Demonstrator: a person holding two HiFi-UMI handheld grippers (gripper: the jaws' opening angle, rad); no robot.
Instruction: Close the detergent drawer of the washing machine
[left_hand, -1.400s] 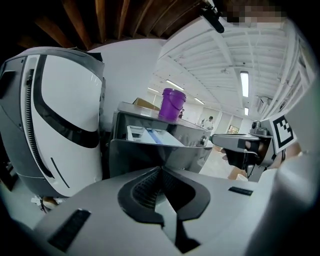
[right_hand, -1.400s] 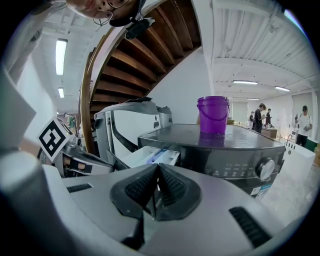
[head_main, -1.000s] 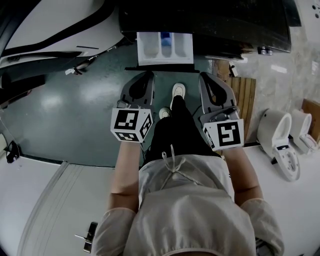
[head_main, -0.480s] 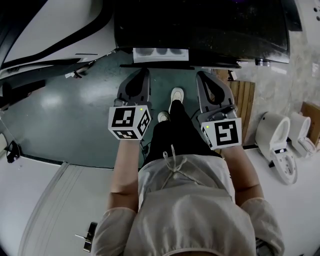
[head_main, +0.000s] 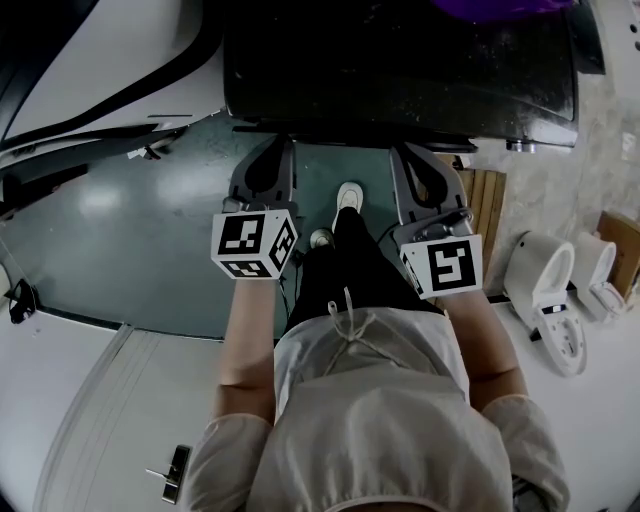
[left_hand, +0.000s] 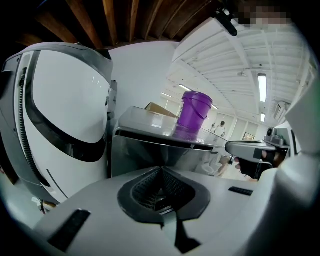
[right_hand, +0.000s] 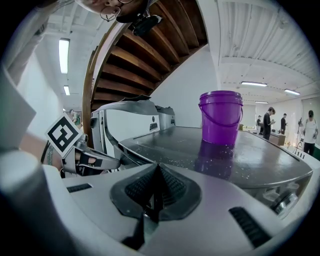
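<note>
The dark washing machine (head_main: 400, 60) fills the top of the head view. No white detergent drawer sticks out past its front edge (head_main: 330, 130). My left gripper (head_main: 272, 150) and right gripper (head_main: 415, 155) both point at that front edge, side by side with their tips right at it, and whether they touch it cannot be told. In the left gripper view the jaws (left_hand: 160, 172) are shut with nothing between them, right before the machine's front panel (left_hand: 145, 155). The right gripper's jaws (right_hand: 157, 170) are likewise shut and empty, level with the machine's speckled top (right_hand: 200, 150).
A purple bucket (right_hand: 220, 116) stands on the machine's top. A white rounded appliance (head_main: 110, 60) stands to the left. A wooden slatted panel (head_main: 490, 200) and white toilets (head_main: 545, 275) lie at the right. My feet (head_main: 347, 197) stand on the green floor (head_main: 130, 220).
The white drawer, well out a second ago, has slid back into the machine and no longer shows. Both grippers moved forward toward the machine's front.
</note>
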